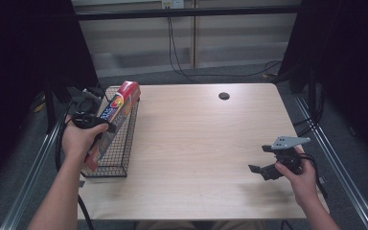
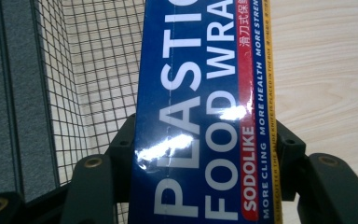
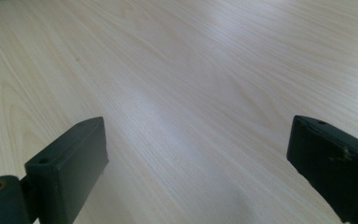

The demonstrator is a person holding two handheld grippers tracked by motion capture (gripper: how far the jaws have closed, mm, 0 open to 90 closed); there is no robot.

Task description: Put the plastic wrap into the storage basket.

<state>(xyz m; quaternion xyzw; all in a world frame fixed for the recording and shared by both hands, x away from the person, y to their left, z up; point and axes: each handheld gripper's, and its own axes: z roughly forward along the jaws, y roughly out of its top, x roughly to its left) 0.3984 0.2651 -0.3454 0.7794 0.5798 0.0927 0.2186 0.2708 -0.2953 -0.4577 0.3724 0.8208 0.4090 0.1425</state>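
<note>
A long blue and red box of plastic food wrap [image 1: 116,114] is tilted over a black wire basket [image 1: 120,165] at the table's left edge. My left gripper [image 1: 100,125] is shut on the box near its middle. In the left gripper view the box [image 2: 200,93] runs upward between the two black jaws of the left gripper [image 2: 205,147], with the basket's mesh [image 2: 93,70] behind it to the left. My right gripper [image 1: 261,159] hovers low over the table at the right, open, with nothing between its jaws. In its own view the right gripper [image 3: 198,154] looks onto bare wood.
The light wooden table [image 1: 196,134] has a round black cable hole [image 1: 224,96] near its far edge. Black cables [image 1: 177,57] hang behind the table. Metal frame rails run along both sides, and the basket stands close to the left edge.
</note>
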